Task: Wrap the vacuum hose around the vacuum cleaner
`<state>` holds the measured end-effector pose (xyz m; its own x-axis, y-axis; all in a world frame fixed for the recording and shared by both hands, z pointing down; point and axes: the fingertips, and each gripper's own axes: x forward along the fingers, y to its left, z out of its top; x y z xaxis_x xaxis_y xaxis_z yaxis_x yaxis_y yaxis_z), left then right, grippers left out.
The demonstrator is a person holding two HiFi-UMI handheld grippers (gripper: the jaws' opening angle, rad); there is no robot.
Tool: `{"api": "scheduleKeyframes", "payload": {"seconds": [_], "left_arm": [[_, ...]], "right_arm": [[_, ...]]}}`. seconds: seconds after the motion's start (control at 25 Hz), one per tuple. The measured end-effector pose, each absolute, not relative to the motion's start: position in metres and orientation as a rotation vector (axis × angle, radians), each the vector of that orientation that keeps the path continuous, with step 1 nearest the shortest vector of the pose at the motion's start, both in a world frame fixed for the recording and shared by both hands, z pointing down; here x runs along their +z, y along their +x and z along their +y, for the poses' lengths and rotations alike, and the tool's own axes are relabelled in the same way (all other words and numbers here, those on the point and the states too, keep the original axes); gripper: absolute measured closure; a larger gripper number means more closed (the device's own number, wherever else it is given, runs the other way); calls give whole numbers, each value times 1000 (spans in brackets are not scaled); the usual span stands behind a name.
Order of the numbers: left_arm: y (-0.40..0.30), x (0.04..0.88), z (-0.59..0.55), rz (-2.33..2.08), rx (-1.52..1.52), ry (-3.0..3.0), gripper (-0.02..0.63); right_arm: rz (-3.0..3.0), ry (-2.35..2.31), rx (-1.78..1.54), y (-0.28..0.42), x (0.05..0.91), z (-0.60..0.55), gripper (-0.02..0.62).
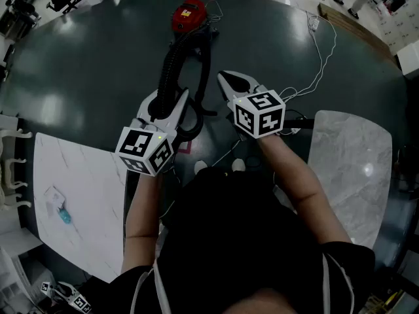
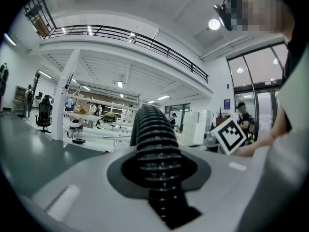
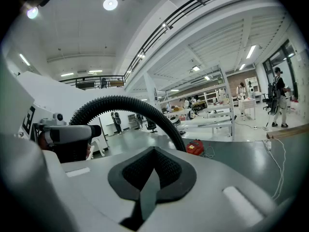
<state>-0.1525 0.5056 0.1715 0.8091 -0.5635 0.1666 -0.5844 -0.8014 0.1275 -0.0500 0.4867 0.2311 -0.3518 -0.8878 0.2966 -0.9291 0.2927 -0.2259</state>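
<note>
The red vacuum cleaner [image 1: 190,15] stands at the far side of the dark round floor area; the right gripper view shows this vacuum cleaner [image 3: 195,147] small and far off. Its black ribbed hose [image 1: 169,70] runs from it toward me. My left gripper [image 1: 167,103] is shut on the hose [image 2: 152,139], which fills the gap between its jaws [image 2: 157,168]. To the right of the hose, my right gripper [image 1: 228,80] is shut with nothing in it [image 3: 152,170]. From there the hose [image 3: 128,102] arcs overhead to the left.
A black wand [image 1: 204,70] lies beside the hose. A white cable [image 1: 321,64] trails across the floor at the right. Pale marble slabs lie at the left [image 1: 78,195] and the right [image 1: 353,162]. My shoes [image 1: 201,167] are just below the grippers.
</note>
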Motion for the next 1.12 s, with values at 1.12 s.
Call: {"api": "scheduleKeyframes", "payload": {"seconds": [1.12], "left_arm": [[-158,145,514,-679,269,2971,489]], "right_arm": [[-2330,1722,487,-34,243,451,403]]}}
